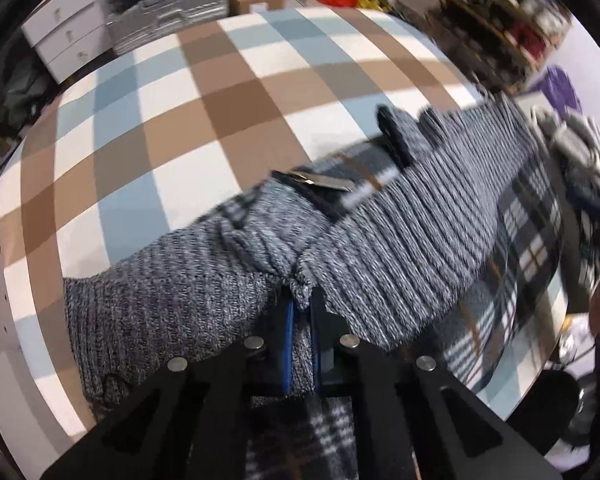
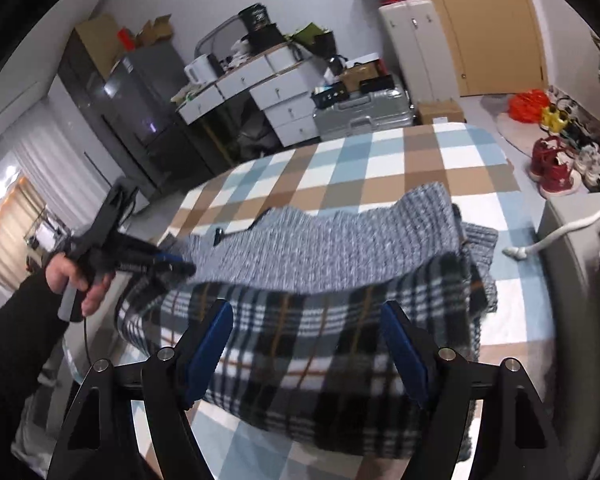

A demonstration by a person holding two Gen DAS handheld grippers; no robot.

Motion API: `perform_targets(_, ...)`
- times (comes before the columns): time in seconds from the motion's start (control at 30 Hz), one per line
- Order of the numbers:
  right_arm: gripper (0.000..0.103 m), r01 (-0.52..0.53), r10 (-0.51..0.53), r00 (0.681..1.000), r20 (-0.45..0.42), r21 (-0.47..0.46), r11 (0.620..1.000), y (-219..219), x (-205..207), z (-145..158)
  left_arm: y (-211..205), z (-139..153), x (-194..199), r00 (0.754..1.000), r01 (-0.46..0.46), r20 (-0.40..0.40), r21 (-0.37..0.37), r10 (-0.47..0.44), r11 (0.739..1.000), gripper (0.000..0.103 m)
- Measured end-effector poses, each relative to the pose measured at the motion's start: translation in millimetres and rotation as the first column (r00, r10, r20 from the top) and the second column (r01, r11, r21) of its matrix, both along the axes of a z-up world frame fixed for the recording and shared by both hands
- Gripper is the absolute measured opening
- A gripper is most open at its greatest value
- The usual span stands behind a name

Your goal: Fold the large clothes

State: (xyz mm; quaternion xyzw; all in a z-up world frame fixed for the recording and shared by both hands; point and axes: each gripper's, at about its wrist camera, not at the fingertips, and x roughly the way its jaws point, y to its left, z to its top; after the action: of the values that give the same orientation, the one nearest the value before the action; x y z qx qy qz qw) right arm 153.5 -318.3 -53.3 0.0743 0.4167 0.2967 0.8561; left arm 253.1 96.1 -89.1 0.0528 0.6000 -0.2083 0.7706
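The left tool (image 1: 300, 304) is clamped tight on a bunched edge of the grey knit sweater (image 1: 400, 248), pointing steeply down at the bed (image 1: 180, 120). The right tool (image 2: 306, 344) gapes wide with nothing gripped, its blue pads (image 2: 210, 344) on either side above the plaid lining (image 2: 300, 340). The sweater lies on the checked bed, plaid side nearest the right tool. A hand (image 2: 74, 280) in a dark sleeve grips the left tool's handle beside the bed.

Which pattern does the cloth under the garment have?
Brown, light blue and white checks on the bed cover, clearest in the left wrist view.
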Motion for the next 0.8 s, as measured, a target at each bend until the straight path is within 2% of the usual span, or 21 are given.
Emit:
perform_targets(0.1,0.076,0.015,-0.015,1.000,0.001,-0.112,0.994,9.6,7.2,-11.2,5.5,10.2,0.3,0.997,-0.051,0.061,-0.014,0.052,0.999,0.001)
perform_targets(0.17,0.076,0.061,-0.070,0.997,-0.034,-0.205,0.977,11.5,23.1,-26.3,9.3,18.4,0.4,0.992,-0.080,0.094,-0.018,0.081,0.997,0.001)
perform_targets(0.23,0.073,0.070,-0.083,0.994,-0.065,-0.192,0.979,6.0,33.0,-35.1,12.0,26.0,2.6,0.982,-0.112,0.154,0.007,0.110,0.994,0.001)
perform_targets(0.27,0.067,0.076,-0.091,0.994,-0.066,-0.197,0.977,3.3,35.0,-37.6,12.7,29.6,4.9,0.975,-0.124,0.188,0.032,0.116,0.992,0.001)
perform_targets(0.33,0.063,0.103,-0.124,0.989,-0.080,-0.224,0.969,-1.5,40.5,-43.4,15.6,30.5,13.0,0.970,-0.155,0.194,0.025,0.148,0.988,0.000)
perform_targets(0.37,0.062,0.101,-0.126,0.987,-0.098,-0.225,0.969,-2.8,42.1,-45.5,17.7,28.8,18.4,0.961,-0.189,0.214,0.048,0.175,0.981,0.000)
perform_targets(0.47,0.062,0.123,-0.153,0.982,-0.111,-0.241,0.963,-5.3,41.8,-42.8,33.1,11.7,30.8,0.950,-0.272,0.175,0.052,0.259,0.961,0.000)
perform_targets(0.53,0.065,0.132,-0.154,0.984,-0.084,-0.228,0.965,-2.9,35.9,-27.1,45.7,11.4,25.8,0.948,-0.287,0.141,-0.020,0.287,0.958,0.000)
perform_targets(0.57,0.067,0.127,-0.145,0.986,-0.077,-0.202,0.971,-1.7,32.2,-19.2,49.6,13.1,21.7,0.952,-0.276,0.122,-0.044,0.279,0.960,0.000)
perform_targets(0.6,0.070,0.117,-0.131,0.989,-0.071,-0.180,0.977,1.1,30.3,-12.6,52.6,16.6,16.4,0.954,-0.269,0.125,-0.037,0.272,0.962,0.000)
perform_targets(0.67,0.079,0.096,-0.107,0.993,-0.052,-0.183,0.978,12.0,26.8,-3.2,60.7,26.1,4.6,0.954,-0.263,0.137,-0.038,0.266,0.964,0.000)
perform_targets(0.73,0.081,0.043,-0.050,0.998,-0.033,-0.200,0.979,30.2,24.8,-1.1,69.2,29.5,-6.1,0.959,-0.256,0.111,-0.067,0.262,0.964,0.000)
perform_targets(0.77,0.081,0.013,-0.020,0.999,-0.031,-0.222,0.975,41.3,25.0,-3.1,70.8,27.7,-10.4,0.964,-0.243,0.093,-0.081,0.250,0.967,0.002)
perform_targets(0.8,0.081,-0.018,0.012,1.000,-0.025,-0.251,0.968,52.7,26.5,-7.2,70.4,23.4,-14.3,0.971,-0.220,0.074,-0.078,0.226,0.972,0.011)
